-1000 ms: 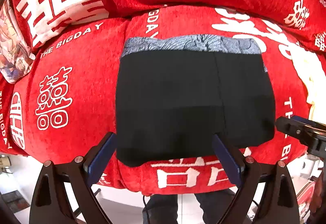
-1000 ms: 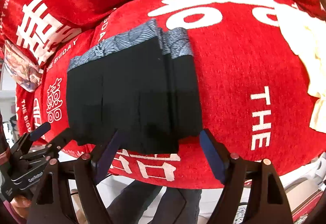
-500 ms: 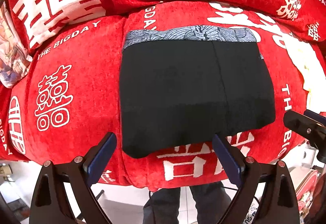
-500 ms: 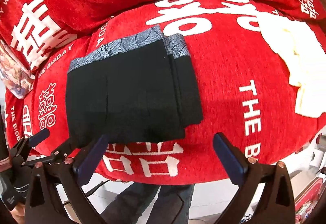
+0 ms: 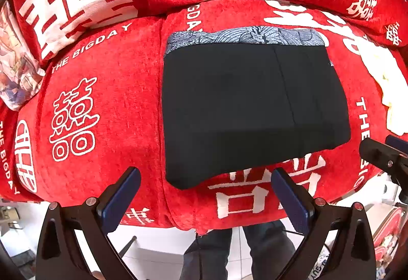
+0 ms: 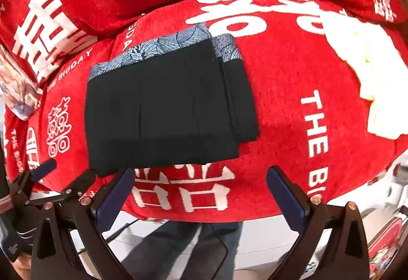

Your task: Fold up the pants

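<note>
Pants lie folded flat on the red blanket, waistband farthest away; left gripper and right gripper gape, empty.

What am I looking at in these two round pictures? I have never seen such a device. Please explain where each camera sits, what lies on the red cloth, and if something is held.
No robot here: a person holds one two-finger tool in each hand. Each tool carries a wide-angle camera looking forward along its fingers, which is why the pictures look round. One picture is from the left gripper, the other from the right gripper. The blue fingers at the bottom of each picture stand wide apart, so both are open and hold nothing. On the red blanket with white characters lie folded black pants, with a grey patterned waistband at the far edge. Neither gripper touches them. A pale yellow cloth lies further right.
</note>
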`<state>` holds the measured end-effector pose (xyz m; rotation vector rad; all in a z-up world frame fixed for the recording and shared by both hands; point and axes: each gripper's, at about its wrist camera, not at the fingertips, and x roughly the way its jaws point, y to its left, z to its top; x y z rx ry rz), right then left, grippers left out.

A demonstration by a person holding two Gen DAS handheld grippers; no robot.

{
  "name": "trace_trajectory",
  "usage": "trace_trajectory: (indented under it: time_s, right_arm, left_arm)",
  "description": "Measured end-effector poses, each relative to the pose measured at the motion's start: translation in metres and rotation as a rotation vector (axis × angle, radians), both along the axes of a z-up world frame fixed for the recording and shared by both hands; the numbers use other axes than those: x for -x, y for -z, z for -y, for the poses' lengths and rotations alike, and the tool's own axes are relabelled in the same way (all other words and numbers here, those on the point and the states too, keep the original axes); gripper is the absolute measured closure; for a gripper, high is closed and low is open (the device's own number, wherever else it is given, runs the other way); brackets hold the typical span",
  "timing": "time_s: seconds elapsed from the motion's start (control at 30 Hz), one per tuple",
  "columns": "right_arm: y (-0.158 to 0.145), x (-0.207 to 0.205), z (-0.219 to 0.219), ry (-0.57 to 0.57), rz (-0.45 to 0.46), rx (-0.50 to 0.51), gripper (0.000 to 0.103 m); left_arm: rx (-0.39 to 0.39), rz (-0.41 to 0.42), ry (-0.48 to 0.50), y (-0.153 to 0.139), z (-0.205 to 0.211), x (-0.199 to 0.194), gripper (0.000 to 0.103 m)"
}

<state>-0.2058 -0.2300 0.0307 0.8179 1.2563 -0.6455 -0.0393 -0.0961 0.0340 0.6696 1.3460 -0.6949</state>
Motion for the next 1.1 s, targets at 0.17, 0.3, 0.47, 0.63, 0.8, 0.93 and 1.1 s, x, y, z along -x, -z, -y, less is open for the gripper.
trace_trajectory:
  time_s: [0.17, 0.3, 0.47, 0.63, 0.8, 0.93, 1.1]
  right_arm:
    - [-0.006, -0.008, 0.000, -0.031, -0.025, 0.052, 0.000]
    - [-0.010, -0.011, -0.002, -0.032, -0.024, 0.080, 0.000]
    - [-0.010, -0.011, -0.006, -0.044, -0.034, 0.092, 0.000]
    - [-0.007, -0.010, -0.008, -0.038, -0.038, 0.090, 0.000]
    - [-0.007, -0.010, -0.006, -0.032, -0.041, 0.090, 0.000]
    - [-0.006, -0.011, -0.003, -0.031, -0.044, 0.088, 0.000]
    - [-0.005, -0.017, -0.003, -0.045, -0.047, 0.084, 0.000]
  left_arm:
    - [0.009, 0.023, -0.005, -0.003, 0.001, -0.003, 0.001]
    - [0.001, 0.048, 0.004, -0.003, 0.004, -0.004, 0.001]
    - [-0.007, 0.057, 0.024, -0.001, 0.010, -0.005, 0.001]
    - [-0.007, 0.062, 0.031, 0.000, 0.016, -0.004, 0.001]
    - [-0.007, 0.063, 0.037, 0.001, 0.020, -0.003, 0.001]
    - [-0.004, 0.060, 0.042, 0.001, 0.022, -0.003, 0.001]
    - [-0.010, 0.059, 0.035, 0.004, 0.020, -0.005, 0.001]
